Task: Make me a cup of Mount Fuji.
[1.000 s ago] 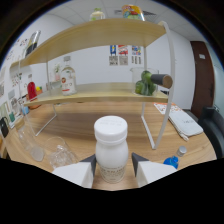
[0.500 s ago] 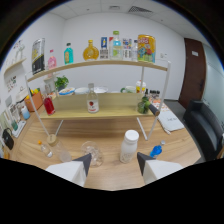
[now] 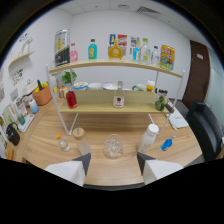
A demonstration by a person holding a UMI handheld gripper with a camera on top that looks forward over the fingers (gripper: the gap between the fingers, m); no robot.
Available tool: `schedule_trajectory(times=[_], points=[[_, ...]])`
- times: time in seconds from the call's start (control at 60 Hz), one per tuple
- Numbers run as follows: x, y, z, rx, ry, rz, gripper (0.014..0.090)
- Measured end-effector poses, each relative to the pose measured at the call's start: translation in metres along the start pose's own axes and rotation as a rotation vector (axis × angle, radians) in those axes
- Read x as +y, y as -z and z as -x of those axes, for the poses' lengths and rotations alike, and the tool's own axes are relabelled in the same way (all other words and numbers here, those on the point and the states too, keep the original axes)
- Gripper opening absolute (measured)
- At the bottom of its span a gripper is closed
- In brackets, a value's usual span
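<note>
Gripper (image 3: 112, 167) hangs high over the wooden worktop (image 3: 125, 167), fingers wide and empty, with clear glass (image 3: 113, 146) just ahead near the front edge, white bottle (image 3: 148, 137) and blue cap (image 3: 166, 144) beside it for mixing.

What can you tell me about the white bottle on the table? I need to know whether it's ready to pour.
The white bottle looks like opaque white plastic, cylindrical, with a wide white cap on top, so it appears closed. It stands roughly upright on the wooden table, beyond the open gripper, beside a clear glass and near a small blue object. Nothing visibly touches it but the table.
</note>
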Motion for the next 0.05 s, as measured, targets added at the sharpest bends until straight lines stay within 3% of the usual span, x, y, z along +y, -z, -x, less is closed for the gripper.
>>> schedule_trajectory(times=[0.05], points=[[-0.0004, 0.0012, 0.0008, 0.002, -0.002, -0.001, 0.0861]])
